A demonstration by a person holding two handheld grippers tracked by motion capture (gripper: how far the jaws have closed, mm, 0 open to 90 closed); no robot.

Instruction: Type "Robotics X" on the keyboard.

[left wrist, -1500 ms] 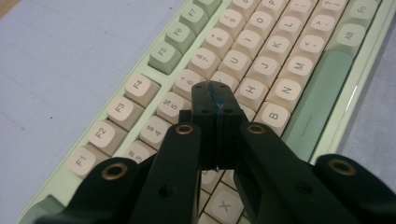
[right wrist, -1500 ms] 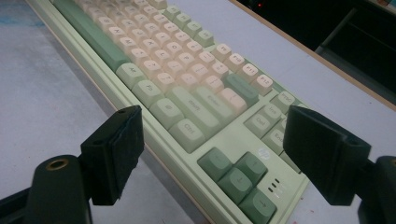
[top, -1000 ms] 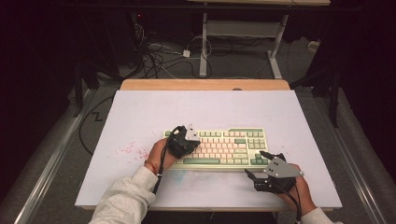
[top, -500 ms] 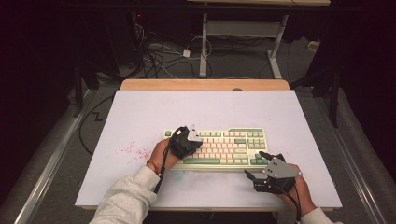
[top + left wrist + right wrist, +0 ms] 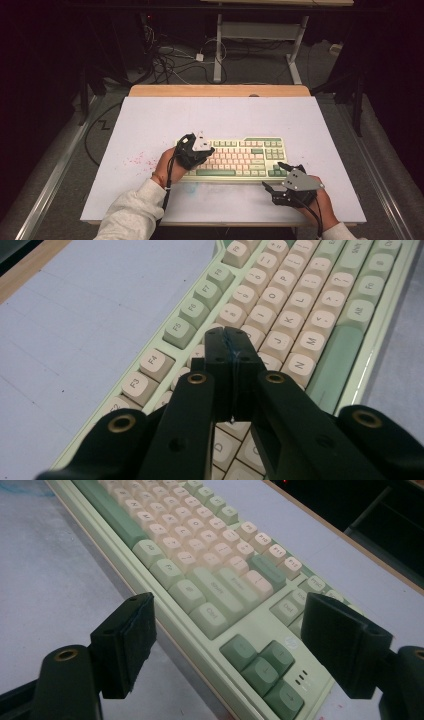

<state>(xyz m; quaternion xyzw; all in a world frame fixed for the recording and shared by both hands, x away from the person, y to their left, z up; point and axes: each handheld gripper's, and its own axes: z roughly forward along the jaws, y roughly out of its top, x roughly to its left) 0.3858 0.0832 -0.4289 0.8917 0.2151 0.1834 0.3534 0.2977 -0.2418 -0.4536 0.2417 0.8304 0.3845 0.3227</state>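
The keyboard, pale green with cream keys, lies flat on the white table, a little right of centre and towards the near edge, its long side running left to right.

The left gripper is over the left half of the keyboard. In the left gripper view its jaws are pressed together with nothing between them, and the joined tips point down onto the letter keys near the upper rows, just inside the function-key row. Judged from this, the closed tips serve as a single finger for pressing keys. Whether a key is actually depressed at this moment cannot be told.

Compared with a second ago, the left gripper has shifted only slightly over the same patch of keys; the keyboard has not moved on the table. That suggests small key-to-key steps rather than a new approach, so the pressing work is under way, not finished.

The right gripper sits on the near right of the table, just off the keyboard's near right corner, in the same spot as before. Its jaws stand wide apart and hold nothing; in the right gripper view the arrow keys lie between them, farther off. It appears idle.

A patch of red specks marks the table left of the keyboard.
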